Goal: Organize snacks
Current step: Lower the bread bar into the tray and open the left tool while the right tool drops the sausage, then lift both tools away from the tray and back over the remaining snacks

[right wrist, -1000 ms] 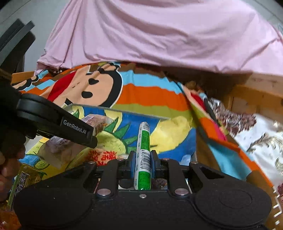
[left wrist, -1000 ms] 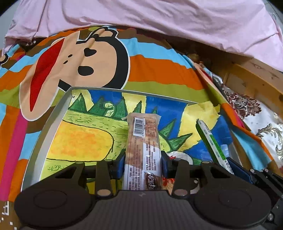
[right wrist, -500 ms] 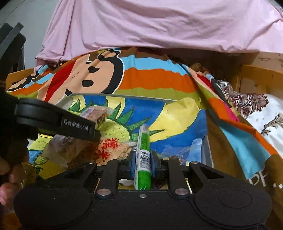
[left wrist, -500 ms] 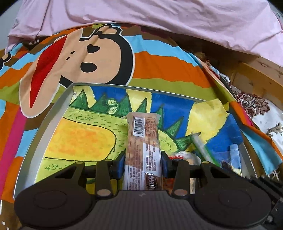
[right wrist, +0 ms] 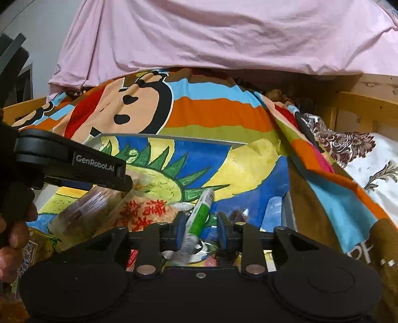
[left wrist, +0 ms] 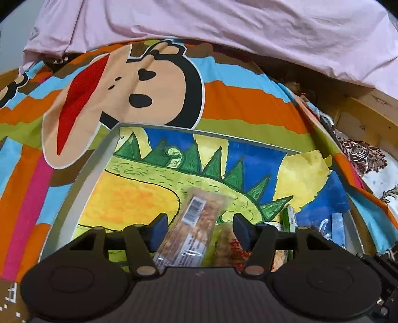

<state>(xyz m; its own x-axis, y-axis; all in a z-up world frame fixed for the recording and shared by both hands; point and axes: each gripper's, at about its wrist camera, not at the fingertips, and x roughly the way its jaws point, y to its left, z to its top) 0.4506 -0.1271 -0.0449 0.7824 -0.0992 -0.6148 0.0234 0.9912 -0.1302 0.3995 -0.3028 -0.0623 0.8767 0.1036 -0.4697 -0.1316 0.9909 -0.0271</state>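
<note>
A metal tray lined with a dinosaur drawing lies on the bed. My left gripper hangs over its near part with jaws opening. A clear-wrapped snack bar sits tilted and blurred between them, free of both pads. My right gripper is over the tray's right side, jaws also opening. A green-and-white stick snack leans loose between them, close to the left pad. The stick also shows in the left wrist view. The left gripper and the bar appear in the right wrist view.
A packet with red lettering and other wrappers lie in the tray's near end. The tray rests on a striped cartoon-monkey blanket below a pink sheet. A wooden bed frame and patterned cloth stand right. A hand holds the left gripper.
Both grippers' jaws have spread apart and let go. The snack bar and the green stick, gripped straight before, now tilt loose between the fingers. Both views sit slightly lower over the tray.
</note>
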